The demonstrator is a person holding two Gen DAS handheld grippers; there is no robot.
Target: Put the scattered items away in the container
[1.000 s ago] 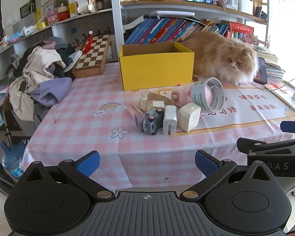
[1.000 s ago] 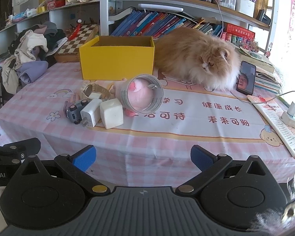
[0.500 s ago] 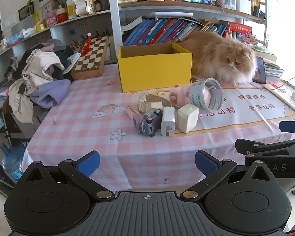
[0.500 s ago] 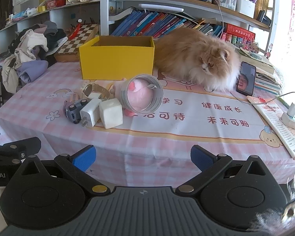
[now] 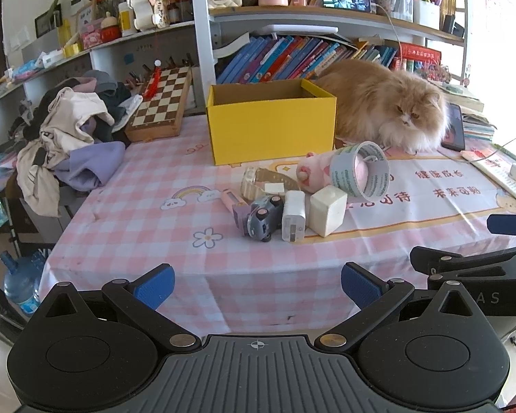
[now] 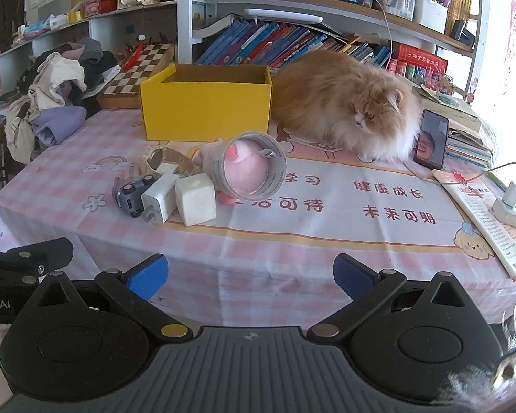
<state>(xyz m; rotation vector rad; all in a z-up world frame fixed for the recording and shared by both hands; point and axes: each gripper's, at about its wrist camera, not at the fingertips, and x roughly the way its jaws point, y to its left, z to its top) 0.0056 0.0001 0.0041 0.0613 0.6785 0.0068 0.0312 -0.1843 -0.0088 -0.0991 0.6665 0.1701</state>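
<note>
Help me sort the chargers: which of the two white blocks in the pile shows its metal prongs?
The flatter white charger, wedged between the toy car and the cube-shaped block; its prongs point toward the table edge. The cube shows only plain faces.

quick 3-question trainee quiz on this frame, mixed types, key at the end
1. True or false: the left gripper is shut on the toy car.
2. What sits right beside the yellow box? A) orange cat B) kettle C) laptop
3. Fill in: the pink plush is lying partly inside the roll of ____.

Key: 1 false, both grippers, including the right gripper, are open and short of the table. 2 A. 3 tape.
</note>
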